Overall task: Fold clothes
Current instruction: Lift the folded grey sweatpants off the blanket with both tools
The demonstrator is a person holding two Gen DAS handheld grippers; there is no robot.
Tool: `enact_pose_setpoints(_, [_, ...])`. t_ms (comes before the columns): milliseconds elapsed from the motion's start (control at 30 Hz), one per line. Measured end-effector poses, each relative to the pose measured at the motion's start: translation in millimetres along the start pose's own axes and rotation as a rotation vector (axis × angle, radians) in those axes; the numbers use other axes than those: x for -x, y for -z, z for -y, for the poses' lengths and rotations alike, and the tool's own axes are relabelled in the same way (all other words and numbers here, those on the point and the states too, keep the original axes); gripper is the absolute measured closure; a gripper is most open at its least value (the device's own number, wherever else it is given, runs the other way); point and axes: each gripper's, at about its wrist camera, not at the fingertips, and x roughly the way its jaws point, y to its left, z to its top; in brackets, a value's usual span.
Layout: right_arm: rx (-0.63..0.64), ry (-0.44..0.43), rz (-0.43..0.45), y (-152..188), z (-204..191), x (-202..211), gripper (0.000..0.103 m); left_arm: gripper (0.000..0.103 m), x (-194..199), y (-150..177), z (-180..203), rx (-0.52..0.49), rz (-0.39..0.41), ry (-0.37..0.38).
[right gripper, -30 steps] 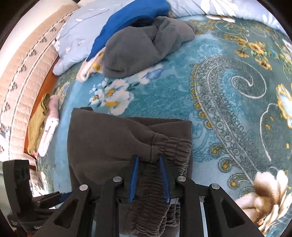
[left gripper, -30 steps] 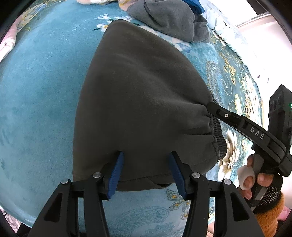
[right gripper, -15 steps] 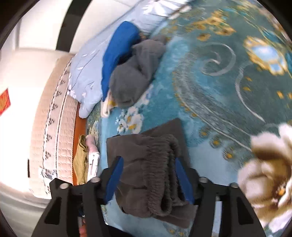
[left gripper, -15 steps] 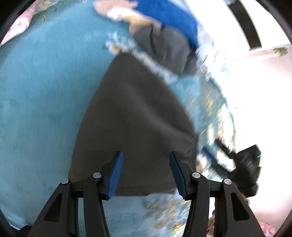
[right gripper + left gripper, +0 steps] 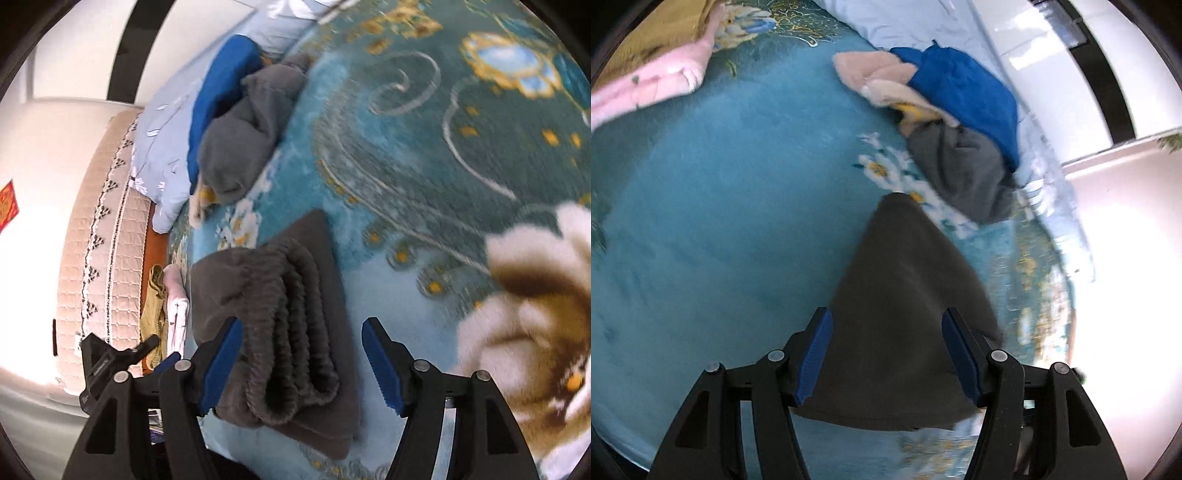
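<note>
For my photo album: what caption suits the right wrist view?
Open right gripper above folded dark grey trousers on a teal floral blanket.

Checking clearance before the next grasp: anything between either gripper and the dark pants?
Nothing visible. The pants lie flat on the blanket, showing between the open jaws of the left gripper and right gripper. The clothes pile sits beyond.

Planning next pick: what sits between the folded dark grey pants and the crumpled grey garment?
Left wrist view: only bare teal floral blanket separates the folded dark grey pants from the crumpled grey garment; nothing lies there.
</note>
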Motion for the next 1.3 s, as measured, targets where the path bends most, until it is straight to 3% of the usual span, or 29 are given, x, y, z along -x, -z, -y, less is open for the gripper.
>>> enact_pose_setpoints(100, [0.028, 0.014, -0.002, -5, -3, -6, 0.032, 0.040, -16, -6, -9, -0.007, -0.040, -0.073])
enact_pose_setpoints(167, [0.016, 0.012, -0.023, -6, -1, -14, 0.032, 0.040, -30, -10, -16, 0.006, -0.085, -0.075])
enact_pose_setpoints(467, [-0.054, -0.009, -0.078, -13, 7, -38, 0.031, 0.035, -60, -12, -35, 0.058, -0.209, 0.058])
enact_pose_setpoints(600, [-0.074, -0.034, -0.094, -14, 8, -40, 0.031, 0.033, -66, -14, -34, 0.059, -0.208, 0.110])
enact_pose_setpoints(800, [-0.025, -0.072, -0.148, -7, 4, -45, 0.027, 0.031, -75, -12, -32, 0.048, -0.240, 0.127])
enact_pose_setpoints(1133, [-0.081, -0.056, -0.133, -9, 8, -49, 0.028, 0.027, -91, -9, -41, 0.119, -0.304, 0.150])
enact_pose_setpoints(1300, [-0.112, -0.047, -0.119, -5, 5, -46, 0.035, 0.032, -90, -9, -37, 0.112, -0.305, 0.158])
